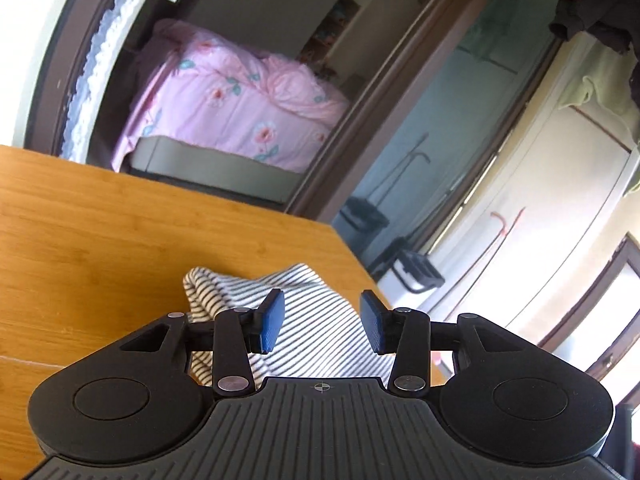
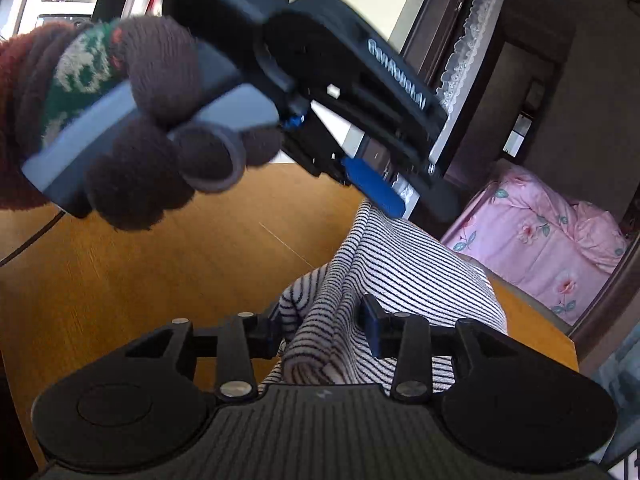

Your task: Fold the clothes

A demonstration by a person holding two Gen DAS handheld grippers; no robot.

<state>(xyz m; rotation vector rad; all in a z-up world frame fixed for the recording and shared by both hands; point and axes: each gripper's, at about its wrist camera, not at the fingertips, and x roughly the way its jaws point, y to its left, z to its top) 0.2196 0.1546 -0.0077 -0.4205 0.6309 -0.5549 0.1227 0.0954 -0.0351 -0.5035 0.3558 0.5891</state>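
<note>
Currently: striped garment (image 2: 400,280) bunched on wooden table (image 1: 120,248), mid-fold. Left gripper (image 1: 322,324) released above it; right gripper (image 2: 324,332) straddling a fold, grasp uncertain.

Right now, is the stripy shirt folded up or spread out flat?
Neither: the stripy shirt lies bunched in rumpled layers on the wooden table, not flat and not neatly folded.

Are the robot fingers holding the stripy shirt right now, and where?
Neither holds it. The left gripper is open above the stripy shirt, pads clear of it. The right gripper has a bunched fold between its open fingers, not pinched.
</note>
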